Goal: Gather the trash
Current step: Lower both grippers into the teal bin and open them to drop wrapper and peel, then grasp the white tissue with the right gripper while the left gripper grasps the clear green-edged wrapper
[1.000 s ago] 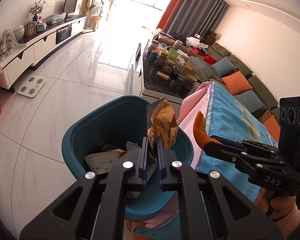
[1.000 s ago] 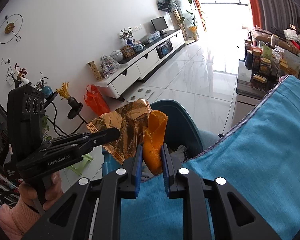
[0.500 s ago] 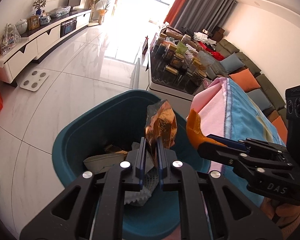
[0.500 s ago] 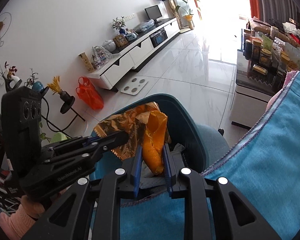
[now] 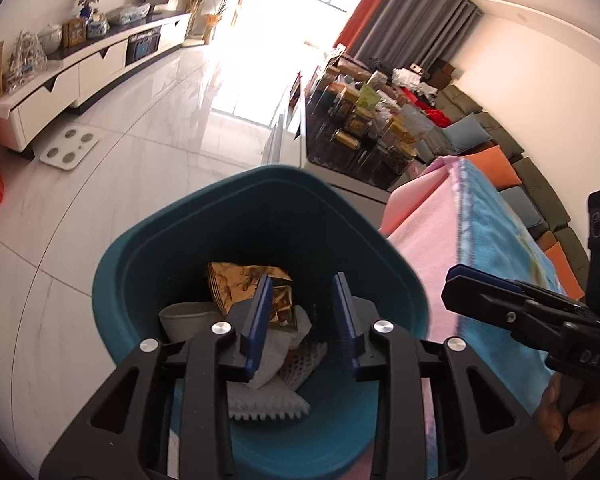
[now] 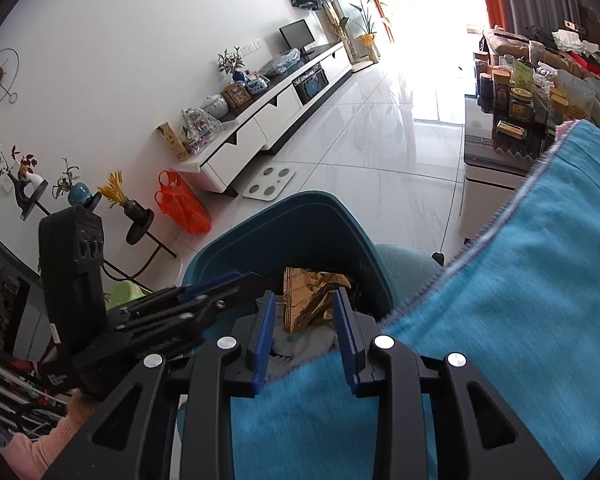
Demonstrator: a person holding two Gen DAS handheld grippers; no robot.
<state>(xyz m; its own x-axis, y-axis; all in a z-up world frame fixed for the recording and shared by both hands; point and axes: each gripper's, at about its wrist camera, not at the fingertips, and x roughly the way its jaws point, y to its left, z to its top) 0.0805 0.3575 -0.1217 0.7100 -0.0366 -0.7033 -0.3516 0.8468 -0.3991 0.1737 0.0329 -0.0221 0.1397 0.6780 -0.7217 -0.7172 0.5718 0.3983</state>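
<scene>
I see the gold snack wrapper [image 5: 246, 286] lying in the teal bin [image 5: 148, 248] on white paper and foam scraps, my left gripper [image 5: 302, 316] spread wide and empty above it, my right gripper [image 6: 304, 332] equally wide at its 3 o'clock over the blue blanket [image 6: 540, 280].

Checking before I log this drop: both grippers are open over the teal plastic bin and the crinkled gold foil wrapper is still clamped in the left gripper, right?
Not quite. The left wrist view shows the left gripper open and empty; the crinkled gold foil wrapper lies inside the teal plastic bin. The right gripper is open too.
</scene>
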